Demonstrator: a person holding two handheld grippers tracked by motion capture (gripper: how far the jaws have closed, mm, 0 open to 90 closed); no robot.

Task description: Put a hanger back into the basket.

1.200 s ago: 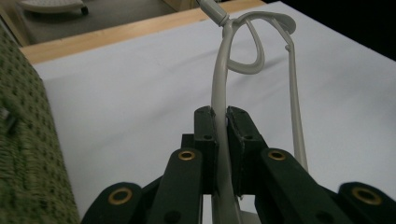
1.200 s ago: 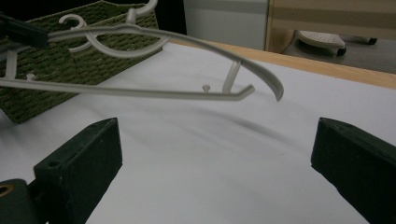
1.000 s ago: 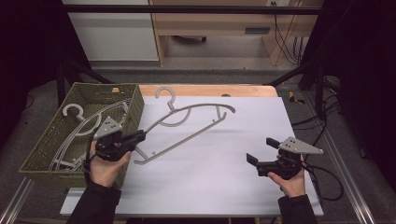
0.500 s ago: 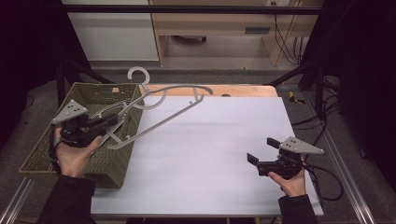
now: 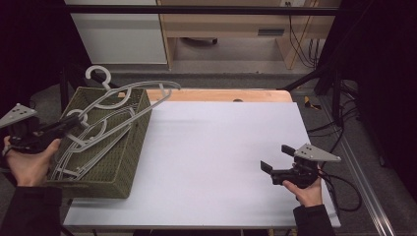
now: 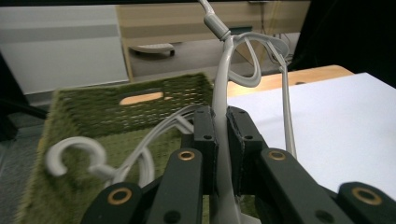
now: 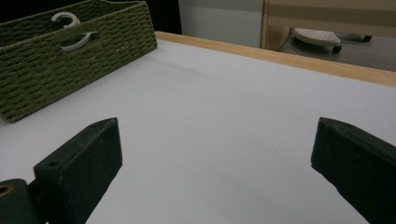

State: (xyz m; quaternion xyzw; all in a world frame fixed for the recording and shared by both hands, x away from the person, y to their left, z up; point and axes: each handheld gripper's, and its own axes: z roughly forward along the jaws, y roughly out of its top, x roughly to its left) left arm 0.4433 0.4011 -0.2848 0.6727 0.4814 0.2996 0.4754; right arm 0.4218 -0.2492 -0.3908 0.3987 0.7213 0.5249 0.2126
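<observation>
Nearest to me, at the near right of the white table (image 5: 216,162), the right gripper (image 5: 277,159) sits low over the tabletop, well apart from the green woven basket (image 5: 125,162). Its two black jaws stand wide apart with nothing but bare white surface between them, as the right gripper view makes plain.

Over at the left, outside the basket's left wall, the left gripper (image 5: 66,127) is held up in the person's left hand (image 5: 28,162), jaws pointing across the basket. They are clamped tight on a pale grey plastic clothes hanger (image 5: 129,105); in the left gripper view the hanger's arm runs straight up through the narrow slot between the pads. The hanger hangs in the air above the basket, tilted, its hook (image 5: 98,76) rising past the basket's far left corner and its far shoulder reaching out over the basket's far right rim, towards the wooden edge of the table.

Inside the basket lie more grey hangers (image 5: 83,147), tangled enough that I cannot count them; one curled hook (image 6: 74,156) shows against the basket's floor in the left gripper view.

Beyond the basket, past the table's far edge, stand a white cabinet (image 5: 118,32) and a wooden desk (image 5: 231,24).
</observation>
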